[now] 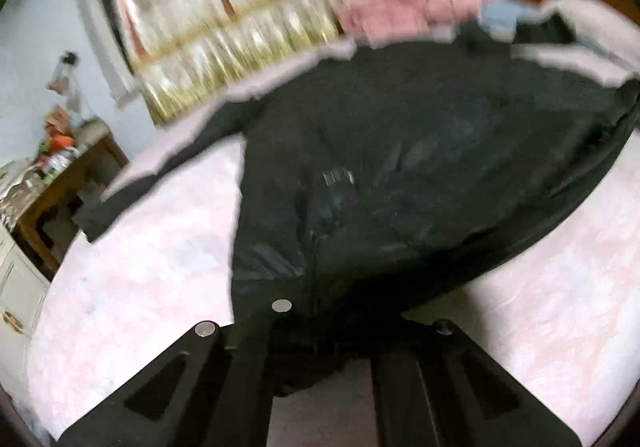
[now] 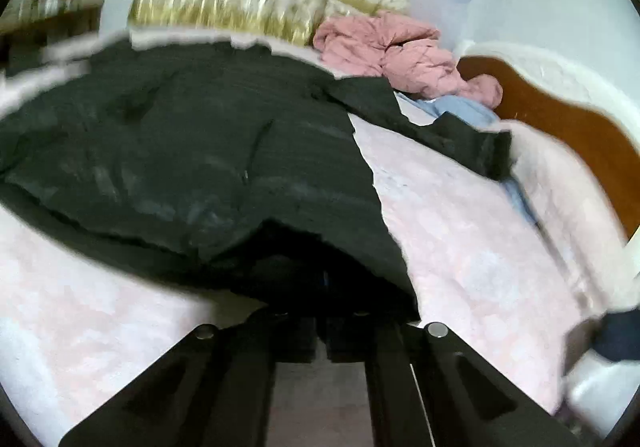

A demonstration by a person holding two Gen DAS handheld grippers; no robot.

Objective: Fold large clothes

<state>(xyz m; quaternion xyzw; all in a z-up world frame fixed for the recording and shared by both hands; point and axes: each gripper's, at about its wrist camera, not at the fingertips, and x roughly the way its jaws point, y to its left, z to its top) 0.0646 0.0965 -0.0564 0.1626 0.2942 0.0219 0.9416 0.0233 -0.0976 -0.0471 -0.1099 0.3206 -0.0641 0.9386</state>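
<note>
A large black padded jacket [image 1: 400, 167] lies spread on a bed with a pale pink cover [image 1: 140, 267]. My left gripper [image 1: 320, 343] is shut on the jacket's near hem, which bunches between the fingers. In the right wrist view the same jacket [image 2: 180, 159] fills the left and middle, one sleeve [image 2: 440, 127] reaching right. My right gripper [image 2: 320, 331] is shut on the hem at the jacket's near right corner, and the cloth hides the fingertips. Both views are blurred by motion.
A pink quilted garment [image 2: 400, 55] and a light blue cloth [image 2: 460, 107] lie at the far side of the bed [image 2: 480, 247]. A brown headboard [image 2: 560, 127] stands on the right. A cluttered wooden table [image 1: 60, 175] stands left. Patterned curtains [image 1: 240, 7] hang behind.
</note>
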